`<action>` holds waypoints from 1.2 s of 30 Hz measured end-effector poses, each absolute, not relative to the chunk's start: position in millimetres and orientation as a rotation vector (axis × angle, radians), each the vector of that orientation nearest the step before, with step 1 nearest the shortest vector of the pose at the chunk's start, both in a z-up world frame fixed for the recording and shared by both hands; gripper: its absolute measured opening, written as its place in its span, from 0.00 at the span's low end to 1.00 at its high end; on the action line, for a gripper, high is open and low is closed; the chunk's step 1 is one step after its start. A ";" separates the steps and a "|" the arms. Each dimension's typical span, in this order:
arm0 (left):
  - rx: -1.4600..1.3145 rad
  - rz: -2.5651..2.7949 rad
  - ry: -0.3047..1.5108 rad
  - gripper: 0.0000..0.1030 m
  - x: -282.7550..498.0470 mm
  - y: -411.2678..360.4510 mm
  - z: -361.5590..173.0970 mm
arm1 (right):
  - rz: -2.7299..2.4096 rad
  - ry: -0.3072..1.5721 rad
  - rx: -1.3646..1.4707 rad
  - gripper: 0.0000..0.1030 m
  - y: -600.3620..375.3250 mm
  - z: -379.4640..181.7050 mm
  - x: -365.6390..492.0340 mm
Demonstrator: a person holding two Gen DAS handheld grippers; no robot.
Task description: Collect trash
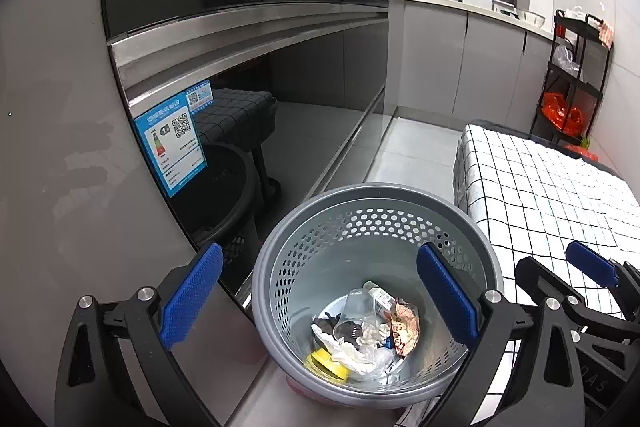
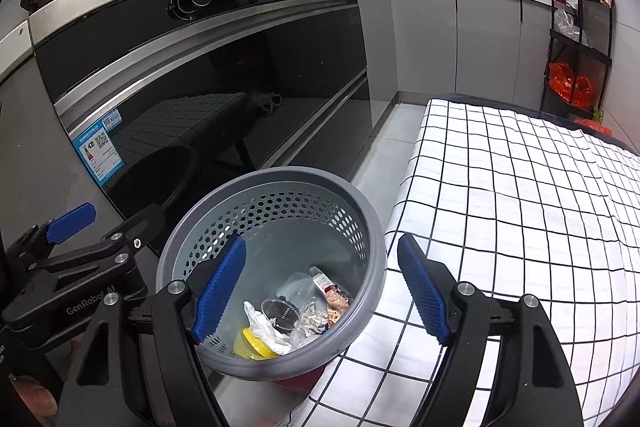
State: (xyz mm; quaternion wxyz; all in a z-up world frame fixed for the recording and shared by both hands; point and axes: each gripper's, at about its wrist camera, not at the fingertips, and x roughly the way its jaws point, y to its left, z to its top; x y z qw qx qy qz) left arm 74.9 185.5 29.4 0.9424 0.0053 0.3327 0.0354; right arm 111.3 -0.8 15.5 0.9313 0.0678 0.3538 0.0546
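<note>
**Trash in the bin, both tongs empty above it**

Grey perforated bin (image 1: 376, 291) stands on the floor between the dark glass oven front (image 1: 248, 115) and the desk with the checked cloth (image 1: 552, 195), its rim touching or just beside the cloth edge; can't tell which. Inside, at the bottom: clear plastic cup (image 1: 354, 311), crumpled printed wrapper (image 1: 404, 323), white crumpled paper or film (image 1: 360, 351), a yellow lid-like piece (image 1: 326, 363), a small carton (image 1: 382, 297). The dark bits under the cup can't be identified.

Left tongs (image 1: 320, 295) spread wide, nothing between the blue pads, hanging over the bin and tilted down into it. Right tongs (image 2: 320, 291) also spread, a bit narrower, nothing pinched; the near pad shows in front of the bin wall, the other over the cloth. In each wrist view the other tongs show at the frame edge, so the two sit close side by side.

Step, as judged: a drop into the bin looks complete, and this is the release end of one collect cycle. No loose trash shows on the visible cloth or floor, so the task is likely near finished, though much of the desk is out of frame.

Next move calls for: lift the tongs clear of the rim without knocking the light bin, then scan the desk for leftover pieces. If any turn up, approach with the tongs spread and pinch low.
</note>
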 end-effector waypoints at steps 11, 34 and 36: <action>0.001 0.070 0.677 0.94 74.7 186.9 29.5 | 0.084 0.716 0.141 0.73 -2.4 18.5 110.5; 0.015 0.110 0.669 0.94 73.3 184.2 30.0 | 0.079 0.719 0.138 0.73 -0.2 18.8 110.2; 0.010 0.118 0.668 0.94 72.9 185.7 30.3 | 0.079 0.718 0.136 0.73 0.6 19.2 110.1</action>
